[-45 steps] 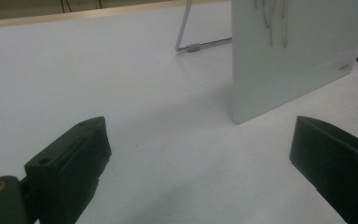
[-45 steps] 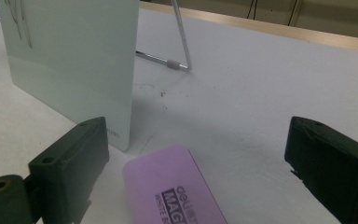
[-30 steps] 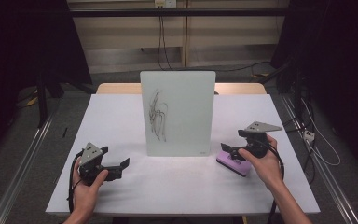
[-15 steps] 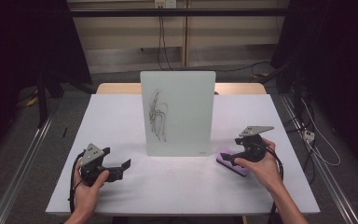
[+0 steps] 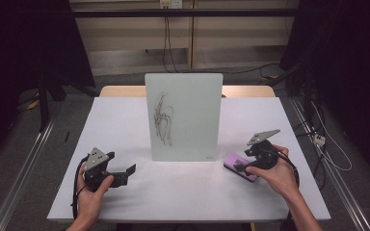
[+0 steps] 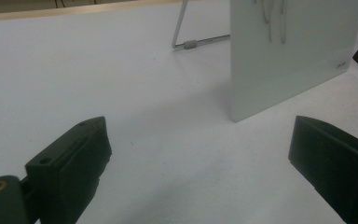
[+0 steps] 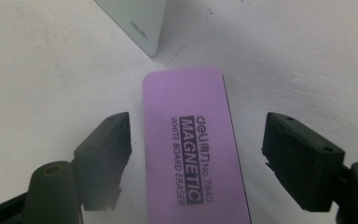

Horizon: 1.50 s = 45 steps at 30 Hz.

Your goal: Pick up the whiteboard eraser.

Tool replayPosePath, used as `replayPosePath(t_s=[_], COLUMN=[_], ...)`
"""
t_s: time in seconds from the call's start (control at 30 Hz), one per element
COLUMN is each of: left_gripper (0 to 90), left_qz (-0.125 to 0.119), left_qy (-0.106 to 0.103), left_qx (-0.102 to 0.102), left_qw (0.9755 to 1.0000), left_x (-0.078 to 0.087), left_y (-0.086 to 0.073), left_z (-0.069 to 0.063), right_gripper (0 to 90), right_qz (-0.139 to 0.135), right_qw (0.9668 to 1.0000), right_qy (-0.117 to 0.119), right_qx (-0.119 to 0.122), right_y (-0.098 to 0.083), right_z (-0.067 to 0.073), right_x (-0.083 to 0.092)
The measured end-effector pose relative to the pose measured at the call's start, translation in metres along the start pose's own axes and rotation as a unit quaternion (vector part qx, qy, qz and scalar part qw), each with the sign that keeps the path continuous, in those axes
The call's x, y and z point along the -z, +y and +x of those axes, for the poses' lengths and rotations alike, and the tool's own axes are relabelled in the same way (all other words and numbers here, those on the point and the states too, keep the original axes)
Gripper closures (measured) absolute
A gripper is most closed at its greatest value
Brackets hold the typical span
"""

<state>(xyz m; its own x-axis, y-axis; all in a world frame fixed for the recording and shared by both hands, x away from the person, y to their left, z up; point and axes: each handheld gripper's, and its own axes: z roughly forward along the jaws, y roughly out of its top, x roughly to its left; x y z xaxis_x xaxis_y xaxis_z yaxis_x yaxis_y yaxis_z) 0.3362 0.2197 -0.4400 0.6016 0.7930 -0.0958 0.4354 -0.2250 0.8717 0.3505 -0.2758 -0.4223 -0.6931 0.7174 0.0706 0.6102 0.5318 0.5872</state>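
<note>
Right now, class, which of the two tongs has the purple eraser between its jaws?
The right tongs: its jaws straddle the purple eraser, closing in. The left tongs gape over bare table.

Overall light: even and moderate on the white table (image 5: 183, 192); surroundings from 9 to 3 o'clock fall into near black.
Source: overhead, diffuse.
Shadows: soft, faint beneath the board (image 6: 298, 51) toward 7 o'clock.
Glare: none; board face evenly lit.
Focus: eraser (image 7: 191, 140) print sharp; near black jaws slightly soft.
Blur: none from motion.
Grain: mild in the high view.
</note>
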Motion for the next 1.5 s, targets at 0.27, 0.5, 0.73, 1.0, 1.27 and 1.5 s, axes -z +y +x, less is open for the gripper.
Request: replayPosePath(t_s=[0.27,0.5,0.73,1.0,1.27,1.5], left_gripper=[4.9,4.9,4.9,4.9,4.9,4.9], left_qz=[0.001,0.002,0.001,0.003,0.004,0.004], left_qy=[0.010,0.008,0.008,0.008,0.008,0.008], left_qx=[0.001,-0.004,-0.003,-0.005,-0.006,-0.005], left_qw=[0.9999,1.0000,1.0000,0.9999,0.9999,0.9999], left_x=[-0.001,0.000,0.000,0.000,0.001,0.001], left_y=[0.000,0.000,0.001,0.001,0.001,0.001], left_z=[0.001,0.000,0.000,0.001,0.001,0.001], right_gripper=[30.8,37.0,38.5,41.3,41.7,41.8], right_qz=[0.039,0.063,0.074,0.085,0.090,0.077], right_qw=[0.9989,0.9970,0.9957,0.9944,0.9940,0.9957], right_qy=[0.009,0.010,0.010,0.003,-0.002,-0.002], right_qx=[0.024,0.044,0.055,0.062,0.061,0.051], right_y=[0.003,0.006,0.008,0.008,0.009,0.007], right_z=[0.001,0.002,0.004,0.005,0.007,0.005], right_x=[-0.006,-0.008,-0.011,-0.015,-0.015,-0.014])
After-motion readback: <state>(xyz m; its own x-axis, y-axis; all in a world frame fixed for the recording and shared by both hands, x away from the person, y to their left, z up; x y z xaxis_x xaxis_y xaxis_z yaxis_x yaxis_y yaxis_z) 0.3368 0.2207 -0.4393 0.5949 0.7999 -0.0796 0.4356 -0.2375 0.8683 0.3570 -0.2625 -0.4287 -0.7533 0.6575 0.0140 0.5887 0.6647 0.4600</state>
